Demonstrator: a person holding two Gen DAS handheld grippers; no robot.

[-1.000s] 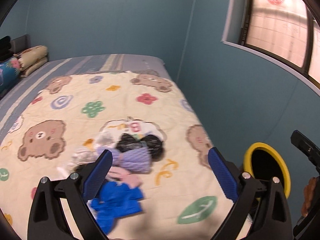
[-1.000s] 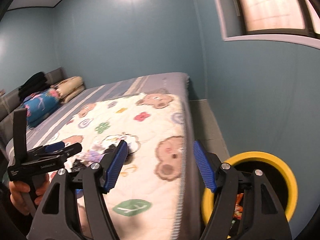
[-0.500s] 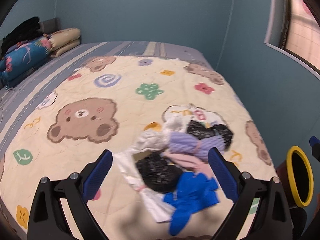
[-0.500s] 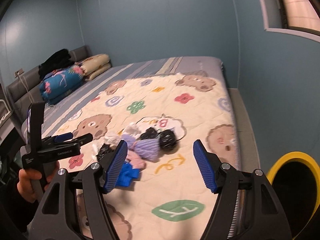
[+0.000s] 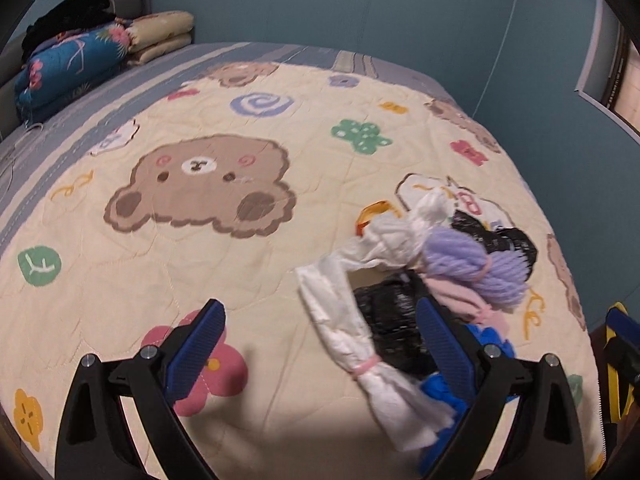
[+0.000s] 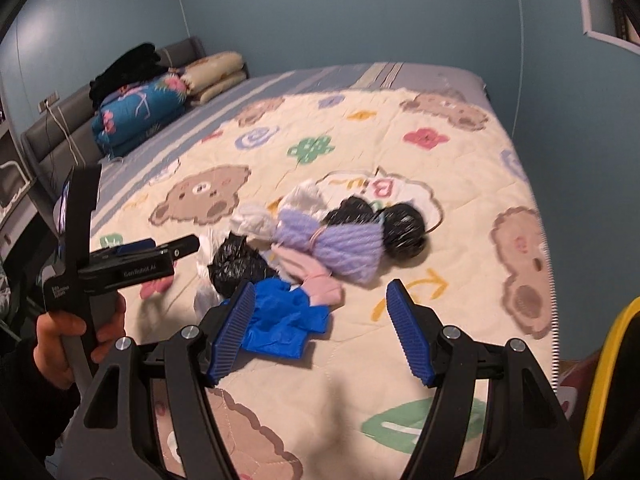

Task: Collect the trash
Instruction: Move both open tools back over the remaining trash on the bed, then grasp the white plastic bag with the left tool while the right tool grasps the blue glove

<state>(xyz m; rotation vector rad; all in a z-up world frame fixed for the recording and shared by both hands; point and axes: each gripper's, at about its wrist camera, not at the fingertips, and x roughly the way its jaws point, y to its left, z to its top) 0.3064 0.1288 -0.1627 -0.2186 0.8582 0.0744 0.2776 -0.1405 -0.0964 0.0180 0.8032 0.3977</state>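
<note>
Presently both empty and spread wide: left gripper [image 5: 318,330] over the white bag [image 5: 352,312], right gripper [image 6: 320,330] just above the blue bag [image 6: 280,322], all trash heaped mid-bed [image 6: 460,152]; advisable to lower squarely, pinch one bundle only, avoid snagging quilt.

Quilted matt cloth bedspread [image 5: 248,280], glossy crinkled black plastic bag [image 6: 236,265], fuzzy purple yarn [image 6: 344,244]

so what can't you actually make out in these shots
- Bin, right wrist view: cut off by the frame edge, so its contents are unseen.
- Blue trash, left wrist view: partly behind the left gripper.
- Black bag, left wrist view: blurred, contents unseen.
</note>
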